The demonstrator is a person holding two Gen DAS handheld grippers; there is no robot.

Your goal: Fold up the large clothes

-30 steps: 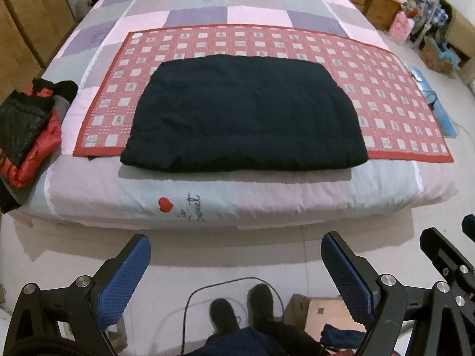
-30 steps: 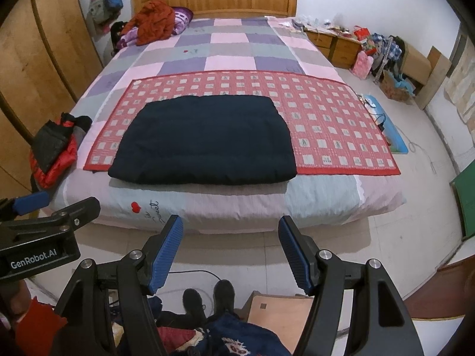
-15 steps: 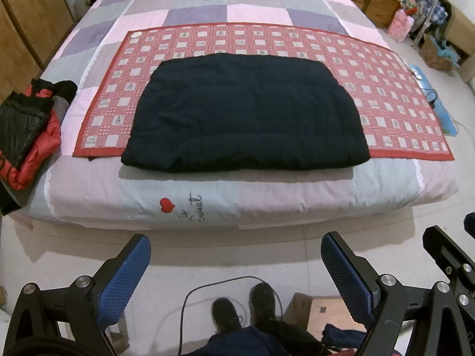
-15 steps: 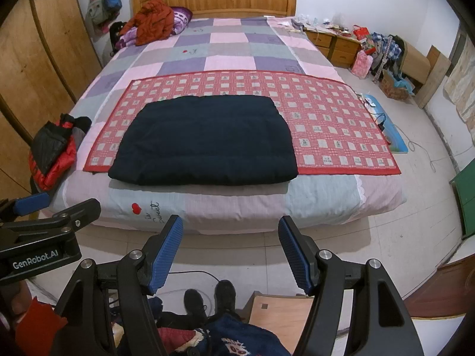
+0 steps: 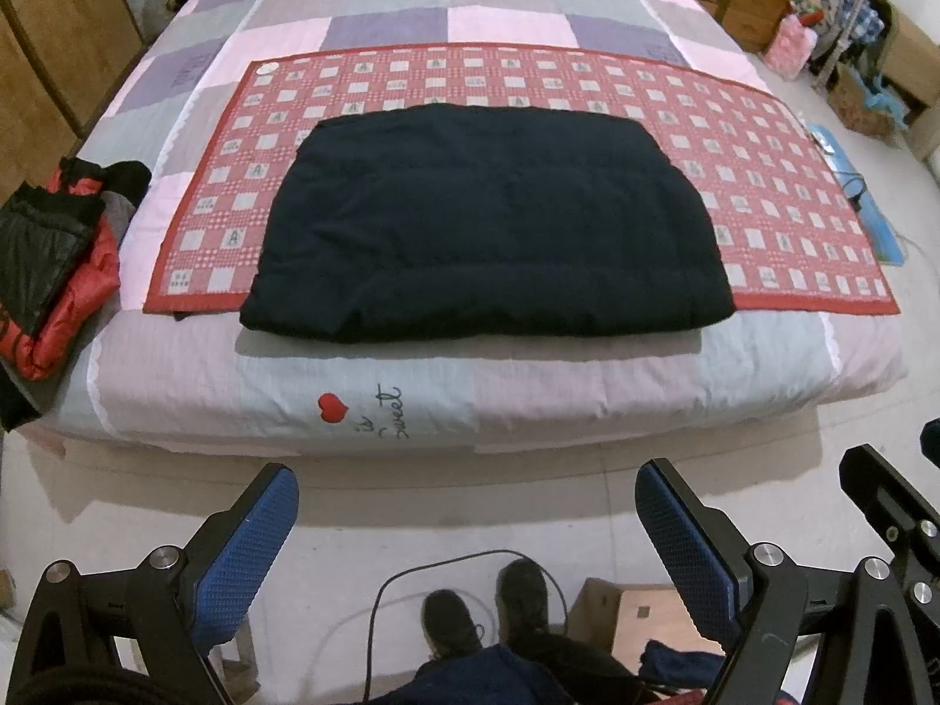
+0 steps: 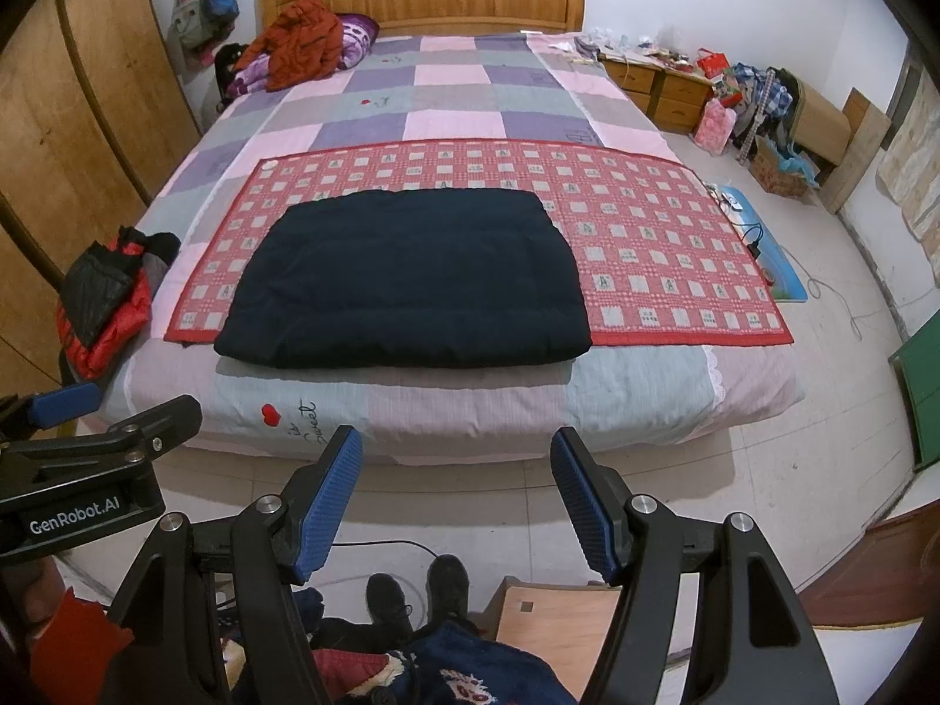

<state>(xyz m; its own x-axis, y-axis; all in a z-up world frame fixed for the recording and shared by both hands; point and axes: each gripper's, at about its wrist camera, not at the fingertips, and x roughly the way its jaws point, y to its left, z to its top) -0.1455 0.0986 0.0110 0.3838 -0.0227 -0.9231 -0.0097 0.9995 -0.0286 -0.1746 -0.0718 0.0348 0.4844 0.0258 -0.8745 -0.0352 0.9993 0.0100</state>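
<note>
1. The dark coat was the thing to fold, but neither gripper touched it. It lay flat on the bed, already folded into a thick block.
2. The left gripper hung over the floor, well back from the bed. Its blue pads stood wide apart and held nothing.
3. The right gripper was also back over the floor. It was spread wide too, and it was empty. I think both were held back because the person stood away from the bed to look at the work.
4. Below them were the person's black shoes, with a wooden box just beside them.
5. The coat rested on a red checked mat, toward its left side. The mat likely gave it a flat, clean spot for folding.
6. The mat lay across a bed with a pink and purple cover.
7. A red and black jacket sat bunched at the bed's left edge. It may be waiting for its turn.
8. More clothes were piled near the headboard, far from the coat.
</note>
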